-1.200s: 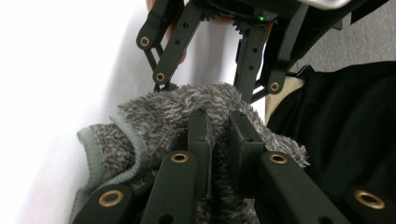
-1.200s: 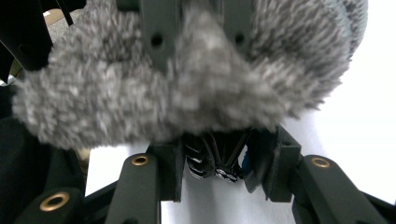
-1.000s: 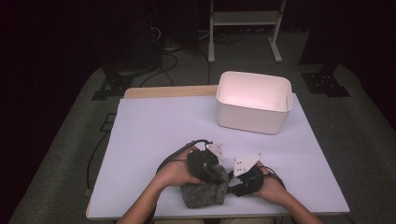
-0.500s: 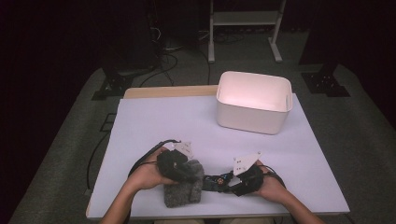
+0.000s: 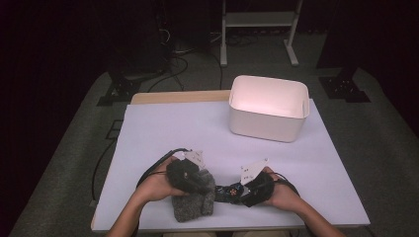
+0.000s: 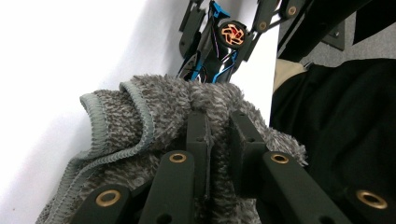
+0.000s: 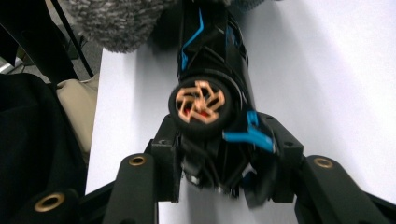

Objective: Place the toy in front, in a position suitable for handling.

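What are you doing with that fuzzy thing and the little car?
A person works at a white table with two grippers. The left gripper has its jaws pinched on a fuzzy grey cloth. The right gripper grips a black-and-blue toy car beside it. A white bin waits at the far right.

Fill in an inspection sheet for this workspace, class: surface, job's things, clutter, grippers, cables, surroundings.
Surface: white table, wooden strip at its far edge.
Job's things: grey fuzzy cloth at the near edge; black toy car with blue trim and an orange wheel, beside the cloth; white bin at far right, its inside looks empty.
Clutter: nothing seen.
Grippers: left gripper shut on the cloth; right gripper shut on the toy car.
Cables: black cable looping from the left gripper.
Surroundings: dark room, grey floor, metal stand behind the table.
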Motion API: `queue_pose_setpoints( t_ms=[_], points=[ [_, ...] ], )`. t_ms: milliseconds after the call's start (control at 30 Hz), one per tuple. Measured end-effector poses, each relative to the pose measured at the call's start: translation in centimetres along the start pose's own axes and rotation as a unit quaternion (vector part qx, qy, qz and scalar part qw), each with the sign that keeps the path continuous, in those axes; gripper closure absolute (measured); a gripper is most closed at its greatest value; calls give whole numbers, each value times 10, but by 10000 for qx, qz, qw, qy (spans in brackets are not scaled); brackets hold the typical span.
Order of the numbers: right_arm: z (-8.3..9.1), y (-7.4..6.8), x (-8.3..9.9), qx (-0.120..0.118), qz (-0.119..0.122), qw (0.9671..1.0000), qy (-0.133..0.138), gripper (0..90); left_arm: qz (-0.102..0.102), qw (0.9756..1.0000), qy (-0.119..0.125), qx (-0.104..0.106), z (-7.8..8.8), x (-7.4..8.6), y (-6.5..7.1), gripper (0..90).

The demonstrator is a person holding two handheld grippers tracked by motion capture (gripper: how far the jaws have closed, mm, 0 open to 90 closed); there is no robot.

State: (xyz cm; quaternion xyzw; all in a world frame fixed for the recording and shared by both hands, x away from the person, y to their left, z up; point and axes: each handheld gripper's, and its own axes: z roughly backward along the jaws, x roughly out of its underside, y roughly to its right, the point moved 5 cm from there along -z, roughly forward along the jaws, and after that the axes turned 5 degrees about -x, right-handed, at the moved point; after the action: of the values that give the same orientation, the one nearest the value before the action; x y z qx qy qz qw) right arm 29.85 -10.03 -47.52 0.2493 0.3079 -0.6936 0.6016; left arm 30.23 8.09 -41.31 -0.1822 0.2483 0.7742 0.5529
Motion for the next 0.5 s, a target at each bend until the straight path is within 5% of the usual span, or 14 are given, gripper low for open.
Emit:
queue_pose_setpoints(
  t_ms=[500],
  points=[
    [11,8,0,13,237,9985,-495,573,-255,9996,-25,-71,-10,-21,0,801]
  ],
)
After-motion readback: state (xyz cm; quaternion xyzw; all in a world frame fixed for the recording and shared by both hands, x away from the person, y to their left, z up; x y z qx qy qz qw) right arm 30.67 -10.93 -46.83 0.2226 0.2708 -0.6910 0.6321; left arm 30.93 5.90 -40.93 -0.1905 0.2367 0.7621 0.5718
